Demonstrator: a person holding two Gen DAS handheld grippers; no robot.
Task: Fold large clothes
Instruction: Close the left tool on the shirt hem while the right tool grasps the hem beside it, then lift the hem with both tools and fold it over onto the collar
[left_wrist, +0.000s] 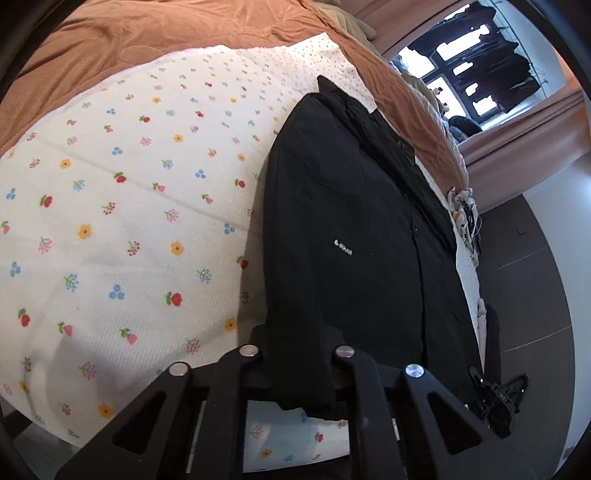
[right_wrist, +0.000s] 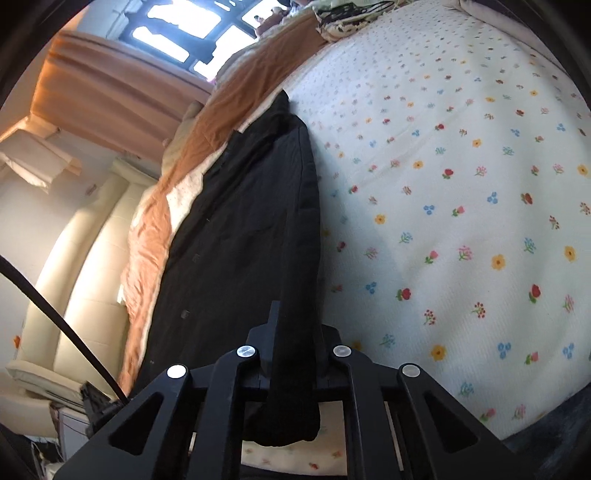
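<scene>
A black jacket (left_wrist: 354, 221) with a small white logo and dark buttons lies stretched out on a white floral sheet (left_wrist: 129, 221). In the left wrist view its near edge runs between the fingers of my left gripper (left_wrist: 297, 339), which is shut on that cloth. In the right wrist view the same black jacket (right_wrist: 251, 229) stretches away along the bed's left side, and my right gripper (right_wrist: 293, 339) is shut on a bunched fold of its edge. The cloth hides both sets of fingertips.
An orange-brown blanket (left_wrist: 166, 40) covers the far part of the bed. A window (left_wrist: 476, 66) with pink curtains (right_wrist: 110, 99) stands beyond. Dark floor (left_wrist: 524, 280) lies past the bed's edge. A cream padded seat (right_wrist: 92, 258) stands beside the bed. The floral sheet (right_wrist: 461, 221) spreads wide beside the jacket.
</scene>
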